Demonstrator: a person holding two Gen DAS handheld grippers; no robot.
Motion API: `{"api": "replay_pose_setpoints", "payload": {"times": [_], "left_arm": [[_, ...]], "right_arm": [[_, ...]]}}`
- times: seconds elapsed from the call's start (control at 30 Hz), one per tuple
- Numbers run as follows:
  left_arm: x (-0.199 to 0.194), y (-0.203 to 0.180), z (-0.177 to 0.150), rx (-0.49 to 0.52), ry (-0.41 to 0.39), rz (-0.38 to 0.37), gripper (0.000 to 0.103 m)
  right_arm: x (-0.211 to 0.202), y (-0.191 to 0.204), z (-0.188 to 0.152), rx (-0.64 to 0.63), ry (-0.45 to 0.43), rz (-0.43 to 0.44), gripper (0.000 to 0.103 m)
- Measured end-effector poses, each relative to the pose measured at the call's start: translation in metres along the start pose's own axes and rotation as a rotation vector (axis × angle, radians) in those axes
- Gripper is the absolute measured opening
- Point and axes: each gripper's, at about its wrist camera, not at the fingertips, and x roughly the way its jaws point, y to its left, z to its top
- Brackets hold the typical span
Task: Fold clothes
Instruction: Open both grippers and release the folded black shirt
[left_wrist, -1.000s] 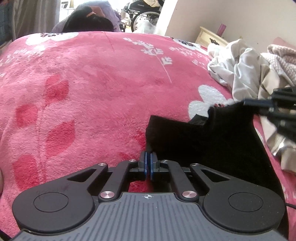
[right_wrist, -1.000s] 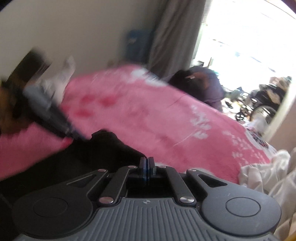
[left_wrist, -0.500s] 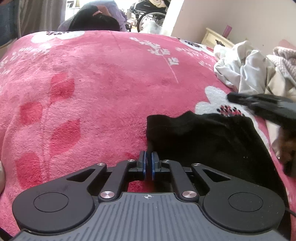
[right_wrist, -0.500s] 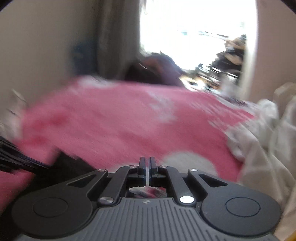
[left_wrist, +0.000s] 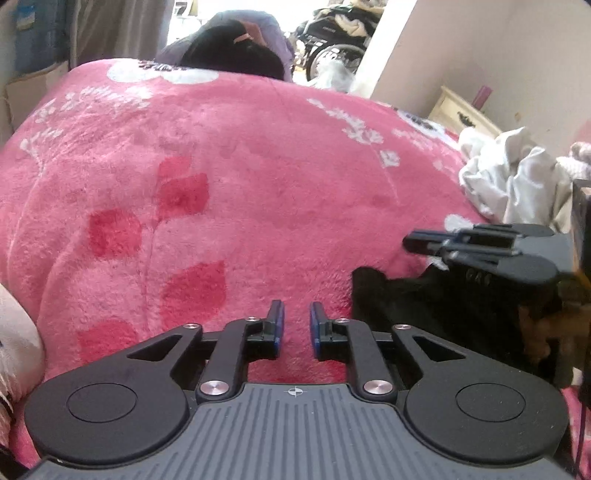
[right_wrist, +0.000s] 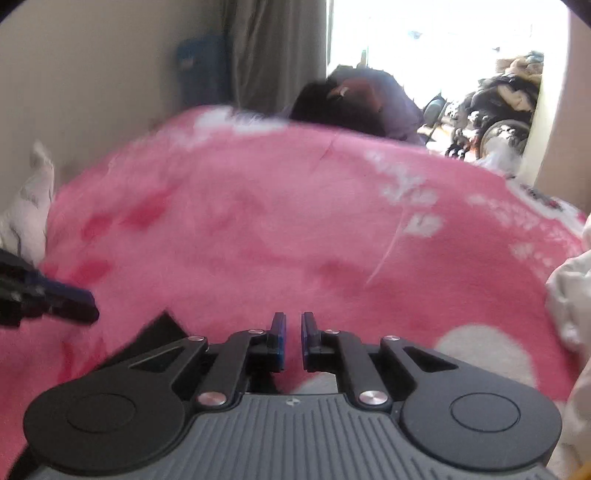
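Observation:
A black garment (left_wrist: 454, 310) lies folded on the pink blanket (left_wrist: 258, 177), to the right of my left gripper (left_wrist: 294, 325). The left gripper is open and empty, just left of the garment's edge. The right gripper shows in the left wrist view (left_wrist: 410, 243), hovering over the garment's far side. In the right wrist view the right gripper (right_wrist: 292, 334) is open and empty, with a corner of the black garment (right_wrist: 159, 334) below it to the left. The left gripper's fingers (right_wrist: 70, 301) show at that view's left edge.
A heap of white and beige clothes (left_wrist: 517, 184) lies at the bed's right side and shows in the right wrist view (right_wrist: 569, 295). A person with dark hair (left_wrist: 236, 55) sits beyond the bed's far edge. A white cloth (right_wrist: 29, 206) lies by the left wall.
Both grippers have opened and let go of the black garment. The right gripper laid its side down over the rest and swung to face the far end of the bed.

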Motion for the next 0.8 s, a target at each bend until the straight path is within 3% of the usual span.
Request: {"api": "replay_pose_setpoints", "payload": {"times": [0.13,0.17,0.23,0.3,0.6,0.67,0.7,0.8], "left_arm": [[-0.003,-0.001,0.003,-0.003,0.002,-0.037,0.020],[-0.002,-0.002,0.003,0.002,0.006,-0.044,0.020],[-0.001,-0.006,0.000,0.023,0.012,-0.054,0.020],[-0.001,-0.013,-0.003,0.054,0.011,-0.052,0.020],[0.009,-0.082,-0.009,0.299,-0.035,-0.048,0.025],[0.017,-0.093,-0.012,0.336,-0.023,-0.035,0.025],[0.023,-0.096,-0.015,0.358,-0.016,-0.017,0.025],[0.041,-0.096,-0.024,0.393,0.012,0.057,0.025]], "right_arm": [[-0.020,0.015,-0.001,-0.036,0.040,0.310,0.011],[-0.015,0.021,-0.003,-0.057,0.073,0.319,0.011],[0.005,0.030,-0.008,-0.088,0.152,0.232,0.008],[0.007,0.021,-0.004,-0.016,0.146,0.159,0.009],[-0.109,-0.062,-0.014,0.068,0.126,0.024,0.016],[-0.100,-0.063,-0.030,0.059,0.212,0.083,0.016],[-0.096,-0.068,-0.037,0.078,0.223,0.073,0.014],[-0.083,-0.092,-0.055,0.188,0.178,-0.051,0.007]]}}
